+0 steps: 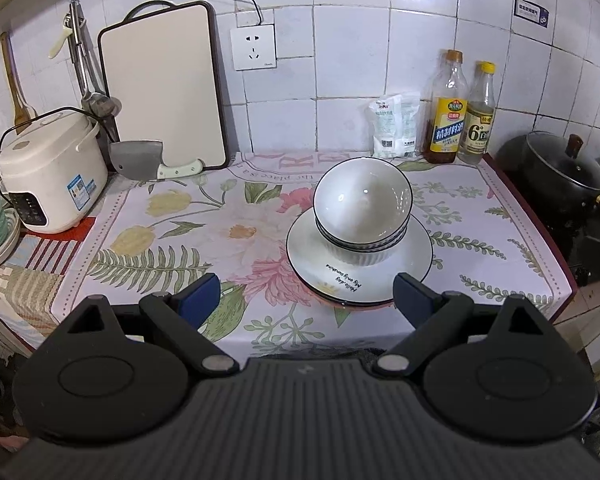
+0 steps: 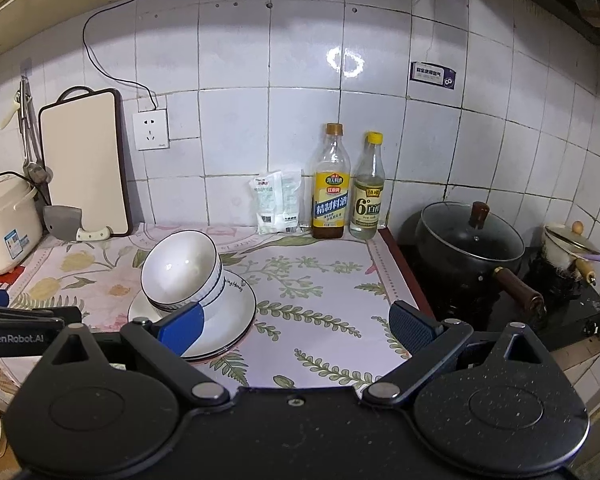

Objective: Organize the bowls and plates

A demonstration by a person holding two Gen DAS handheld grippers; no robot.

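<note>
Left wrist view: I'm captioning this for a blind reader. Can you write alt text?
A stack of white bowls sits tilted on stacked plates on a floral cloth, just ahead of the open left tool, which holds nothing. Behind stand a rice cooker, a cutting board, a cleaver and two bottles.

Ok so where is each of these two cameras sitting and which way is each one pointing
Left wrist: sits on the left gripper, facing the tiled wall over the floral counter, square onto the stacked bowls on the plates; its two open blue-padded fingers show.
Right wrist: sits on the right gripper, further right, facing the same wall toward the bottles and black pot; its open fingers show, and the left gripper's body at the left edge.
Shared: bowls, plates, bottles, cutting board, rice cooker.
</note>
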